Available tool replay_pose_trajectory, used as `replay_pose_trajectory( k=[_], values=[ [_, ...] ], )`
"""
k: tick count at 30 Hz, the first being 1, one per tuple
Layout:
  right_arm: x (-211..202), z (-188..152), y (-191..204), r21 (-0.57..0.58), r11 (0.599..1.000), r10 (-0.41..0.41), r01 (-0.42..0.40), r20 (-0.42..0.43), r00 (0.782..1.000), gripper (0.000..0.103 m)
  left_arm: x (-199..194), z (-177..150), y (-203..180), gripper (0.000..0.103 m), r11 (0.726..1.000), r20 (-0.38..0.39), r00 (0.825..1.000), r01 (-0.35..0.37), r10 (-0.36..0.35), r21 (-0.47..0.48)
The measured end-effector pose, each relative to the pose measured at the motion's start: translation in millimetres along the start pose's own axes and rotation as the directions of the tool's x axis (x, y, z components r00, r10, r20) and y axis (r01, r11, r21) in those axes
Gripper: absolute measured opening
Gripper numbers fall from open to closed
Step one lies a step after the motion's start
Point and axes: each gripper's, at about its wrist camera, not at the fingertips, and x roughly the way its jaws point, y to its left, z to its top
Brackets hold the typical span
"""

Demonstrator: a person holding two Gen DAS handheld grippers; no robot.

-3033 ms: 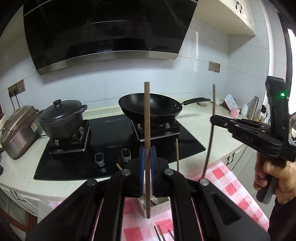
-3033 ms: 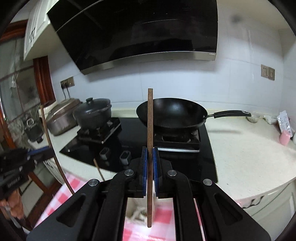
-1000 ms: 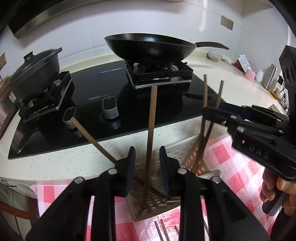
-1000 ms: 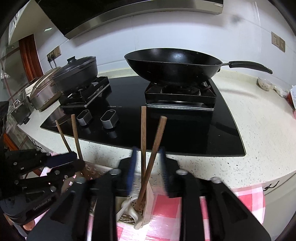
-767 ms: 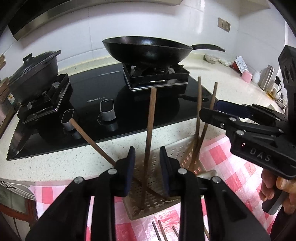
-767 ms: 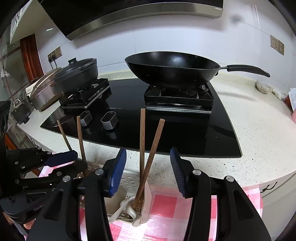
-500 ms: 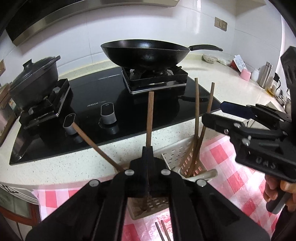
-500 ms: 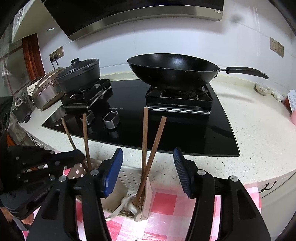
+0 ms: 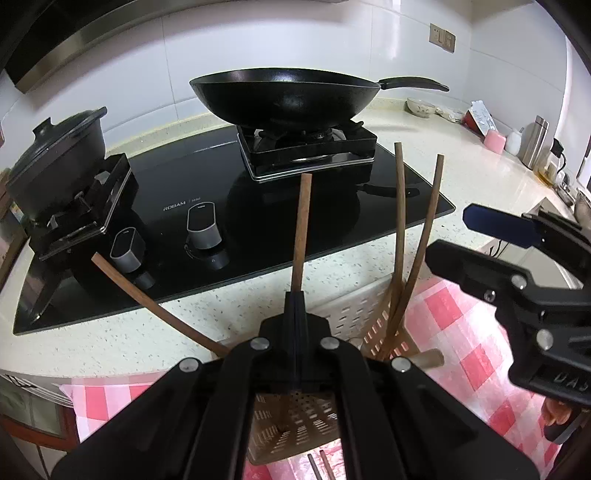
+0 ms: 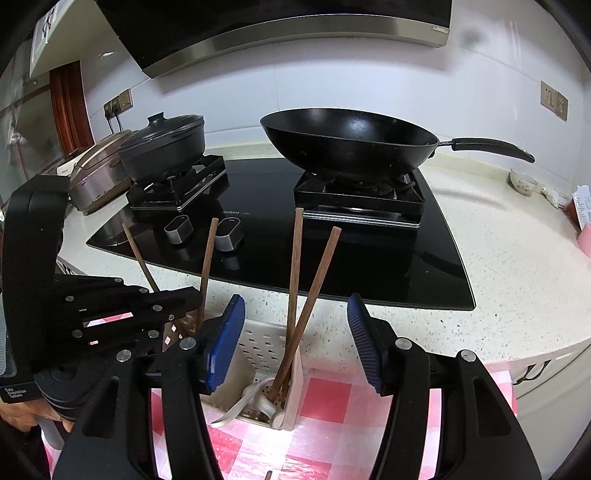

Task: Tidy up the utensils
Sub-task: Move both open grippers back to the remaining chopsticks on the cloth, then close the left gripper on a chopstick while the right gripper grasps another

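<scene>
Holds the left gripper (image 9: 295,299) tilted down over the white perforated basket (image 9: 354,310), clamped fully together on nothing, with one upright chopstick (image 9: 301,229) just beyond the tips and not pinched. Keeps the right gripper (image 10: 295,314) angled down at the same basket from the other side, freshly spread wide and pressing on nothing; frames through that gap a pair of chopsticks (image 10: 293,280) standing crossed in the basket's right-hand compartment. Shows, from the left wrist only, a further leaning chopstick (image 9: 147,291) slanting out to the left, two loose chopsticks (image 9: 317,467) lying on the cloth at the bottom edge, and fingers of the right hand (image 9: 554,413) under the handle. Shows, from the right wrist only, a white spoon (image 10: 258,400) lying in the bottom of the basket beside the crossed pair, a rice cooker (image 10: 96,177) at the far left, and the range hood (image 10: 258,22) overhead. Places the basket on a pink-and-white checked cloth (image 9: 461,332) at the near edge of a pale speckled counter (image 10: 517,277). Sets behind it a black glass hob (image 10: 369,258) carrying a black wok (image 10: 351,144) and a lidded dark pot (image 10: 162,147), against white wall tiles.
</scene>
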Motion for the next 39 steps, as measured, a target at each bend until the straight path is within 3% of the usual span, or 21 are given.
replay_pose_trajectory(
  k=[7, 12, 15, 17, 22, 29, 33, 39],
  values=[
    [0.7, -1.6, 0.4, 0.000, 1.000, -0.004, 0.004, -0.001, 1.000, 0.056, -10.9, -1.8, 1.7, 0.008, 1.000, 0.021, 1.000, 0.019, -0.018, -0.015],
    [-14.8, -9.9, -3.7, 0.005, 1.000, -0.022, 0.022, 0.027, 0.999, 0.056, -41.7, -12.3, 6.0, 0.008, 0.999, 0.076, 0.997, 0.035, -0.033, -0.028],
    [-30.1, -21.1, -6.8, 0.007, 0.999, -0.037, 0.037, 0.053, 0.998, 0.064, -69.0, -32.4, 13.9, 0.014, 0.997, 0.119, 0.992, 0.056, -0.050, -0.053],
    [-41.5, -38.7, -6.7, -0.003, 0.999, -0.043, 0.044, 0.059, 0.997, 0.065, -87.0, -56.6, 22.0, 0.025, 0.994, 0.141, 0.988, 0.069, -0.056, -0.085],
    [-55.1, -101.6, -6.1, 0.030, 0.999, -0.045, 0.044, 0.022, 0.999, 0.071, -103.6, -131.6, 36.3, 0.035, 0.984, 0.118, 0.992, 0.052, -0.032, -0.169],
    [-53.2, -203.0, 0.2, 0.124, 0.992, 0.010, 0.002, -0.101, 0.995, 0.071, -97.0, -236.4, 34.1, 0.036, 0.959, 0.040, 0.999, 0.043, -0.033, -0.281],
    [-47.5, -239.2, 9.2, 0.125, 0.992, 0.012, 0.009, -0.167, 0.986, 0.071, -83.4, -258.2, 14.2, 0.036, 0.963, 0.001, 0.998, 0.067, -0.069, -0.261],
    [-40.5, -254.5, 17.5, 0.105, 0.994, 0.006, 0.014, -0.196, 0.981, 0.071, -53.7, -253.8, -15.8, 0.029, 0.976, -0.049, 0.996, 0.067, -0.079, -0.207]
  ],
)
